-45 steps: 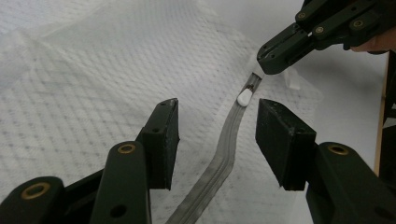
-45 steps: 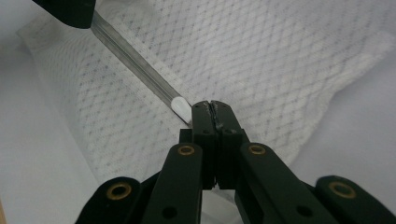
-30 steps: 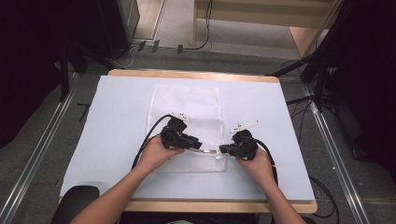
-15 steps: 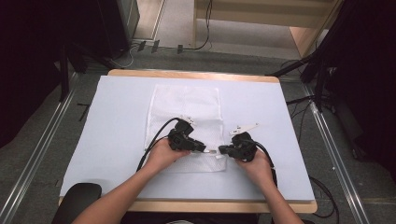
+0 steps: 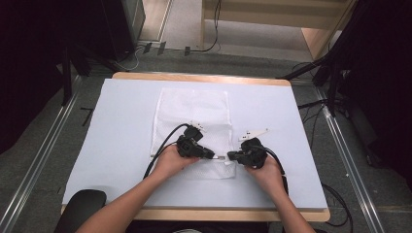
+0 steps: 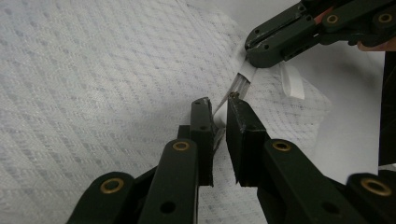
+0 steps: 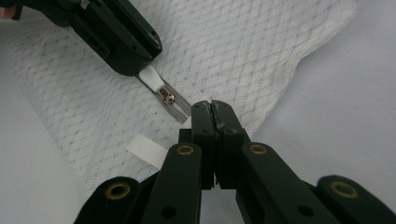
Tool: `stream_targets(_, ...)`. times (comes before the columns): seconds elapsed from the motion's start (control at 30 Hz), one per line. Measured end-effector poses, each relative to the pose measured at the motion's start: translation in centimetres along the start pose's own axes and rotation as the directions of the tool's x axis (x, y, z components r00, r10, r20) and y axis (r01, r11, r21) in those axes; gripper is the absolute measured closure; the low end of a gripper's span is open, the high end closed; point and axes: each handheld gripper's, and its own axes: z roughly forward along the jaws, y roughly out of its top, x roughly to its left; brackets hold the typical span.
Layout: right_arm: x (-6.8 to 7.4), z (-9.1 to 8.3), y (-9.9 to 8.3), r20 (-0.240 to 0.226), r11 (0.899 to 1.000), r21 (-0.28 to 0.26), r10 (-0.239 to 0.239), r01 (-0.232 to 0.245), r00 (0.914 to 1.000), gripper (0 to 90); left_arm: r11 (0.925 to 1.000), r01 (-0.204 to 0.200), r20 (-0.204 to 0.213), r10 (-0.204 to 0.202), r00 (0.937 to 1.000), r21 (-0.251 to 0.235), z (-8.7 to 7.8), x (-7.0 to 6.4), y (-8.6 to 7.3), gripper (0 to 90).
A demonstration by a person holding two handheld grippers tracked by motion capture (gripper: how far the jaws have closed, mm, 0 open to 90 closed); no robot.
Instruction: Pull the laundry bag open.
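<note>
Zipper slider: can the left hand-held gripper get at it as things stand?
Probably yes. The left hand-held gripper is already clamped on the white pull tab right at the brass slider. Nothing covers it. The right hand-held gripper pinches the zipper track just past the slider.

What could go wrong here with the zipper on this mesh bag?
The right gripper pinches the zipper end only at its jaw tips, so it may slip under pull. The left gripper holds the white pull tab by the zipper slider; loose mesh bag fabric alongside could snag.
</note>
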Motion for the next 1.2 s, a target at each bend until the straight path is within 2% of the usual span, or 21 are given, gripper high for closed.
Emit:
stream_targets(0.13, 0.0, 0.0, 0.0, 0.0, 1.0, 0.0, -0.001, 0.001, 1.0, 90.0, 1.0, -0.002, -0.001, 0.002, 1.0, -0.001, 0.1, -0.2, 0.1, 80.1)
stream_targets(0.27, 0.1, 0.0, 0.0, 0.006, 1.0, 0.004, -0.006, 0.006, 1.0, 90.0, 0.9979, -0.054, -0.035, 0.055, 0.9979, 0.035, -0.2, -0.9, 0.6, 79.8)
stream_targets(0.37, 0.0, 0.0, 0.1, 0.005, 1.0, 0.003, -0.009, 0.009, 1.0, 90.0, 0.998, -0.038, -0.026, 0.039, 0.9989, 0.051, 0.3, -1.1, 0.7, 79.9)
stream_targets(0.47, 0.1, 0.0, 0.1, 0.005, 1.0, 0.004, -0.007, 0.007, 1.0, 89.9, 0.9996, -0.01, 0.013, 0.009, 0.9999, 0.026, 0.6, -0.7, 0.8, 81.1)
stream_targets(0.53, 0.1, 0.0, 0.1, 0.007, 1.0, 0.006, -0.007, 0.007, 1.0, 89.7, 0.9998, -0.003, 0.018, 0.002, 0.9998, 0.02, 0.7, -0.6, 0.8, 81.6)
stream_targets(0.7, 0.1, 0.0, 0.0, 0.005, 1.0, 0.005, -0.007, 0.007, 1.0, 89.6, 0.9996, -0.015, 0.019, 0.014, 0.9997, 0.025, 1.1, -1.0, 0.6, 83.4)
stream_targets(0.9, 0.2, 0.0, 0.1, 0.008, 1.0, 0.005, -0.012, 0.012, 0.9999, 89.1, 0.9999, -0.014, 0.008, 0.014, 0.9999, -0.001, 1.3, -1.2, 0.4, 85.0)
stream_targets(1.07, 0.3, 0.0, 0.1, 0.015, 1.0, 0.007, -0.019, 0.019, 0.9997, 89.0, 0.9995, -0.031, -0.011, 0.031, 0.9995, -0.01, 1.4, -1.6, 0.3, 86.8)
stream_targets(1.2, 0.3, 0.0, 0.1, 0.015, 1.0, 0.006, -0.021, 0.021, 0.9997, 89.0, 0.9995, -0.028, 0.0, 0.028, 0.9996, -0.012, 1.4, -1.4, 0.2, 88.0)
